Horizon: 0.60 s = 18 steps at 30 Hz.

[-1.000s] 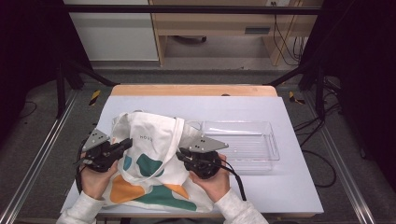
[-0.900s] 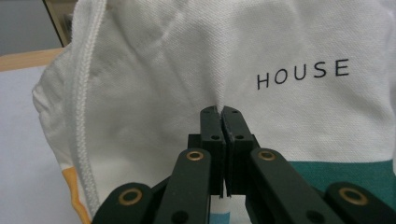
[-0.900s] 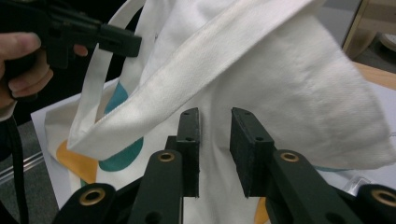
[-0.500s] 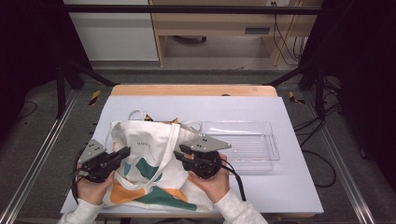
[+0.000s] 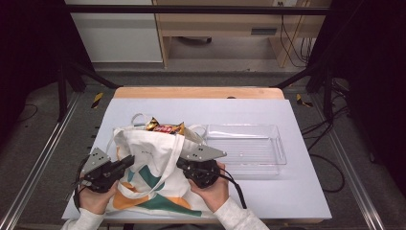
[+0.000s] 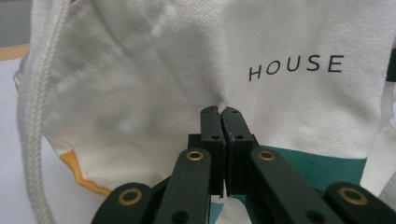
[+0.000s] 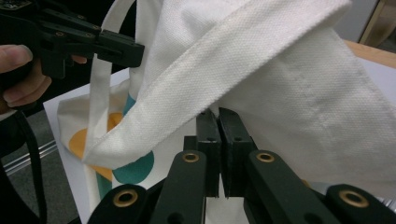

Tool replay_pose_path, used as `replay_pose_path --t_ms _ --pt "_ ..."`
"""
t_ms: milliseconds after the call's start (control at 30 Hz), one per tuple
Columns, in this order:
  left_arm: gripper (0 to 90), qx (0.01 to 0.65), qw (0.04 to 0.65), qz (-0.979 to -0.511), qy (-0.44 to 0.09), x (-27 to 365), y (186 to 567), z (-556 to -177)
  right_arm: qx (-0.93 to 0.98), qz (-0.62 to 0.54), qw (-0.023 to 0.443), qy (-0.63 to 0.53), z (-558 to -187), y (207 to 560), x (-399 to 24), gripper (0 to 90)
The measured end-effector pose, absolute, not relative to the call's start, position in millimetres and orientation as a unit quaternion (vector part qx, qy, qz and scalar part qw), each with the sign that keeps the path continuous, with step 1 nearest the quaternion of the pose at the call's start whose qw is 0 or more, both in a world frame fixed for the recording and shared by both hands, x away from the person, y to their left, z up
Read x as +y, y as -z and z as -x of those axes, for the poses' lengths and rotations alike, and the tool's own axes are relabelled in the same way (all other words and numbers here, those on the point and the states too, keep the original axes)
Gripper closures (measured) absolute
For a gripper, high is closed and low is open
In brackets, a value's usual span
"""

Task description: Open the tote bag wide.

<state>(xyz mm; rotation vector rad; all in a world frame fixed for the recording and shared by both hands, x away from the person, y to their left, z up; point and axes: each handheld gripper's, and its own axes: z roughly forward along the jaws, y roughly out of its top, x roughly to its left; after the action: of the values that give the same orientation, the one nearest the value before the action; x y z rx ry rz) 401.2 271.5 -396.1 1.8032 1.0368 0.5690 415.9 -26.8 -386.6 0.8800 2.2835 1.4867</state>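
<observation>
A white tote bag printed with "HOUSE" and teal and orange shapes lies on the table's near left part. A shiny snack packet pokes out of its mouth. At the bag's left side, my left gripper is shut on a small fold of the cloth. My right gripper sits at the bag's right side; its jaws have just been closing and now pinch the bag's cloth under a handle strap. The left gripper also appears far off in the right gripper view.
A clear plastic tray stands just right of the bag, holding nothing. The white table top ends in a wooden strip at the far edge. Loose bag handles lie behind the bag.
The bag's left side has been drawn outward and toward me with the left gripper. The bag's mouth has opened up and the snack packet now shows in it.
</observation>
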Motion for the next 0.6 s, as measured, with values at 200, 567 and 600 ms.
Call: replay_pose_path --t_ms 200,567,600 --pt "73.1 0.427 0.494 -0.719 -0.241 270 390 -408 0.792 -0.300 0.127 -0.517 -415 386 -29 89.0" --pt "87.5 0.425 0.477 -0.735 -0.228 266 392 -409 0.806 -0.284 0.113 -0.507 -406 396 -28 88.5" --pt "88.0 0.425 0.477 -0.735 -0.228 266 392 -409 0.806 -0.284 0.113 -0.507 -406 396 -28 88.5"
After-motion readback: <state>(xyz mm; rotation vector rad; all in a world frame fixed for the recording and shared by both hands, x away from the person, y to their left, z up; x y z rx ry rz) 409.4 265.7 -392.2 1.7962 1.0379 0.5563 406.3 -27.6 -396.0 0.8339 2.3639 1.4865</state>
